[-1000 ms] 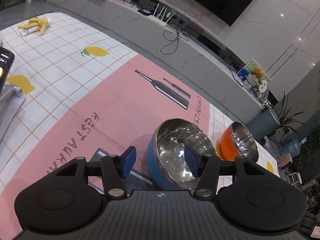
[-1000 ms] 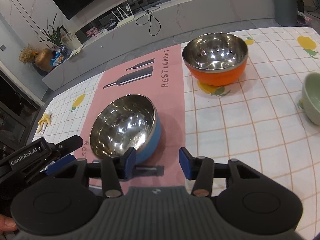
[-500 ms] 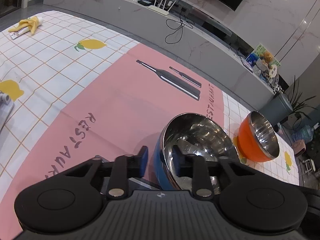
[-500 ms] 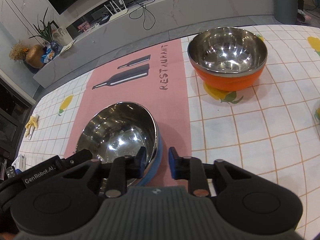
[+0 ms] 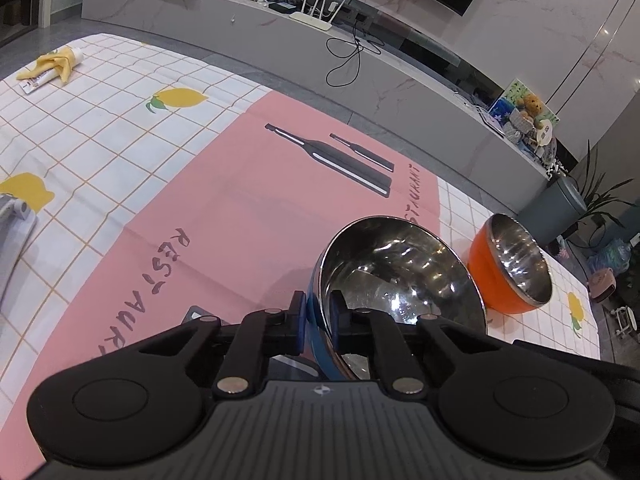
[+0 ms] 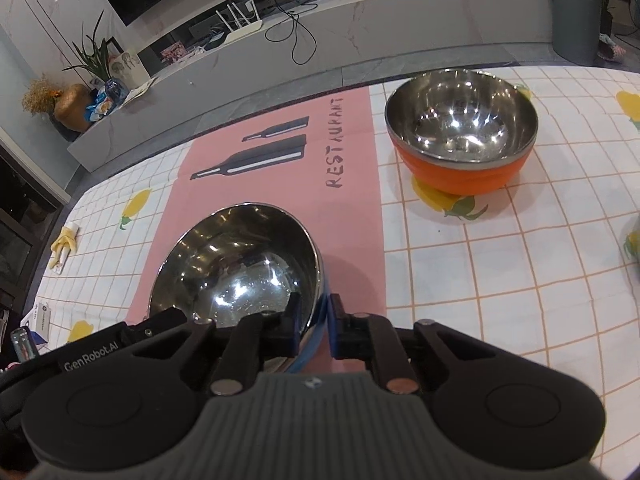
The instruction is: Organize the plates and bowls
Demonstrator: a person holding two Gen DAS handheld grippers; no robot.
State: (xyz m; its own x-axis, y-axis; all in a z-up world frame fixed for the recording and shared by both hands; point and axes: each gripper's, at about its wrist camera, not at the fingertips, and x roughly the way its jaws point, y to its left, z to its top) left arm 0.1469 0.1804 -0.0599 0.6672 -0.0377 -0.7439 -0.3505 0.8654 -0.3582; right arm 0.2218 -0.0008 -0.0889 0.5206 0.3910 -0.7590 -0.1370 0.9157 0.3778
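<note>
Tablecloth point(image 6: 520, 280) in white checks with lemon prints covers the surface, and a pink placemat point(image 5: 224, 216) printed with bottles and "RESTAURANT" lies across its middle. On the mat sits the blue bowl point(image 6: 236, 268), steel-lined and tipped slightly, with both tools clamped on its rim. The left gripper point(image 5: 318, 320) pinches the rim's near-left edge, one pad inside and one outside. The right gripper point(image 6: 314, 324) bites the near-right edge the same way. Near the blue one, off the mat on the checks, stands the orange bowl point(image 6: 460, 132), upright. A yellow cloth point(image 5: 50, 66) lies at the far corner.
</note>
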